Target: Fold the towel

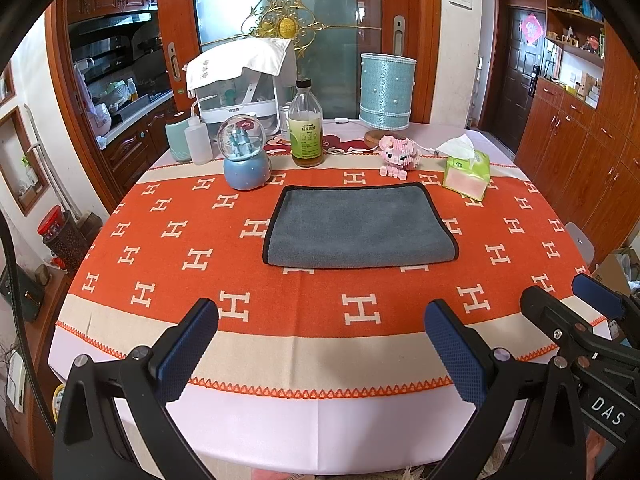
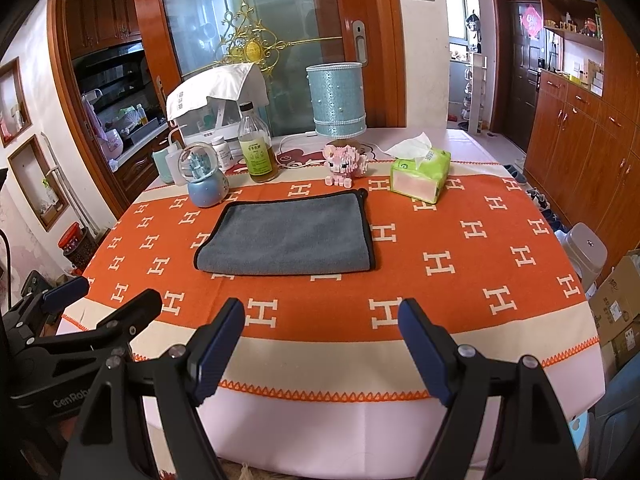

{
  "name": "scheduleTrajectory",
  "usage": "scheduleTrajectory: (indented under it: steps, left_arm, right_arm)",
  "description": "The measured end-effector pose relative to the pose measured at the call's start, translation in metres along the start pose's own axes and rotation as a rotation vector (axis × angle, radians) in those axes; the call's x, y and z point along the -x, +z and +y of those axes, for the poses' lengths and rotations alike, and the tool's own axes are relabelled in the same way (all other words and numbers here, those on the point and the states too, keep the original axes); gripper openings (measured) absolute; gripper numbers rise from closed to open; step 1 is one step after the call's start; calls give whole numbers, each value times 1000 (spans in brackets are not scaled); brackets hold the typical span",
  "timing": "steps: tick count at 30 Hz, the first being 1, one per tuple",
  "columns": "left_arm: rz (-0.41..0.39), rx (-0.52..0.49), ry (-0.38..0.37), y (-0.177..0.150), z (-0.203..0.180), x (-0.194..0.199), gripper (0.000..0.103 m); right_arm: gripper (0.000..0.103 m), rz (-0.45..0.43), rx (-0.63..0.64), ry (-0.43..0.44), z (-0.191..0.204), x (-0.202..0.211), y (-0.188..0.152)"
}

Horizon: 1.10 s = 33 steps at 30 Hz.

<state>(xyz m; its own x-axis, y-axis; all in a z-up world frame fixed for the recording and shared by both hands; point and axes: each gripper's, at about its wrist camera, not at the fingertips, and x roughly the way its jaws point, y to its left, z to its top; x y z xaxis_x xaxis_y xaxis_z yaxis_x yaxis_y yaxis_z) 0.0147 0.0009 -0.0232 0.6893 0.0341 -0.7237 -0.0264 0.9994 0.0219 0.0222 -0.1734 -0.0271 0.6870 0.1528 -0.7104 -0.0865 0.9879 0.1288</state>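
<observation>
A grey towel [image 1: 356,226] with black trim lies folded flat in the middle of the orange patterned tablecloth [image 1: 160,264]; it also shows in the right wrist view [image 2: 288,234]. My left gripper [image 1: 320,328] is open and empty, held over the near edge of the table, well short of the towel. My right gripper [image 2: 322,332] is open and empty too, also at the near edge. The right gripper shows at the right of the left wrist view [image 1: 576,300], and the left gripper at the left of the right wrist view [image 2: 104,296].
Behind the towel stand a snow globe [image 1: 244,156], a glass bottle [image 1: 306,126], a pink block pig [image 1: 398,156], a green tissue pack [image 1: 468,172], a teal lamp [image 1: 386,90] and a squeeze bottle [image 1: 198,140]. A grey stool [image 2: 584,248] stands at the table's right.
</observation>
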Motion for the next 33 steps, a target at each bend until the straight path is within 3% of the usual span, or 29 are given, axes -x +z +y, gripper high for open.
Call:
scheduleTrajectory:
  steps: [33]
  left_arm:
    - [9,11,-2,-2,3,1,102]
  right_arm:
    - [80,1,0,4,4,-1,1]
